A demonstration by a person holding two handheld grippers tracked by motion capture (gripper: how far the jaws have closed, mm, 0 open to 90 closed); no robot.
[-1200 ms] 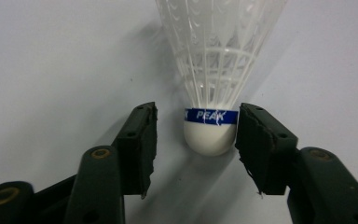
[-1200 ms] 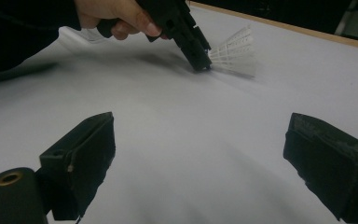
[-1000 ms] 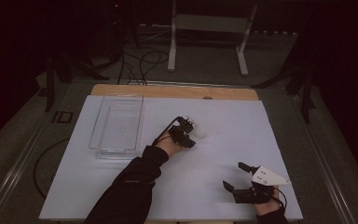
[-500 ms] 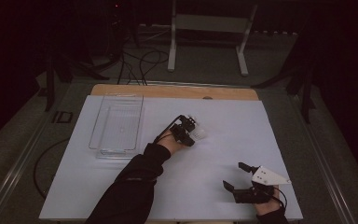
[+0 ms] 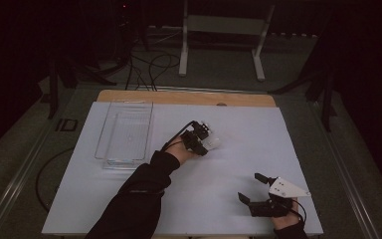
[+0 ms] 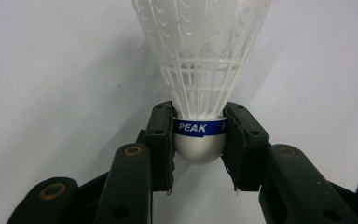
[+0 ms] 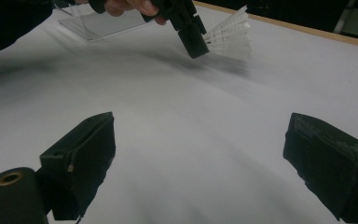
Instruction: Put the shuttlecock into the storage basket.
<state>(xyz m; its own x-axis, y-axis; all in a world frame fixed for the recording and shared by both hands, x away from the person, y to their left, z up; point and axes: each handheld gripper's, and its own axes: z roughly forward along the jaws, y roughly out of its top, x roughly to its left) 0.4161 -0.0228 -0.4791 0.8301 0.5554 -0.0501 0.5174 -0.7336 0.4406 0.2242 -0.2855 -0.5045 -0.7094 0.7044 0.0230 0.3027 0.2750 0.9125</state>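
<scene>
Our left tool [image 6: 199, 135] grips the white shuttlecock [image 6: 200, 70] at its rounded cork base — the skirt points away, above the middle of the bench [image 5: 229, 164]. Our right tool [image 5: 258, 188] stands wide, holding nothing, near the front edge — the clear tray [image 5: 125, 130] lies left of the shuttlecock.

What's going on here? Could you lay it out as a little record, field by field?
Held thing: white shuttlecock with a blue band reading PEAK
Left gripper: jaws shut on the shuttlecock's rounded base
Right gripper: jaws open, holding nothing, near the table's front edge
Container: clear tray, to the left of the shuttlecock
Surface: white table
</scene>
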